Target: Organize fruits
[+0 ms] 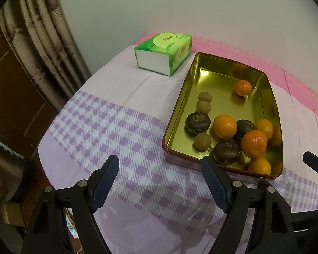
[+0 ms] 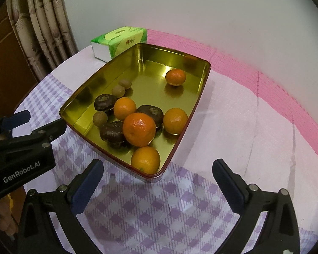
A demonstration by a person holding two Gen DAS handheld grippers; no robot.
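Fruits (image 2: 139,129) glossy orange, dark brown, small tan, in gold tin (image 2: 125,63), both hand-held grippers (image 1: 160,182) (image 2: 156,185) wide apart, empty

We see a gold tin (image 2: 91,97) with a dark red rim holding 5 orange tangerines (image 2: 139,129), 3 dark brown fruits (image 2: 112,131) and 3 tan ones (image 2: 100,118). At 11 o'clock sits a green-and-white pack (image 2: 118,40). The cloth (image 2: 159,207) shows purple-white checks near us, pink stripes beyond.

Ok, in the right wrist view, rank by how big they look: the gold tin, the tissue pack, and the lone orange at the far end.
Largest to smallest:
gold tin
tissue pack
lone orange
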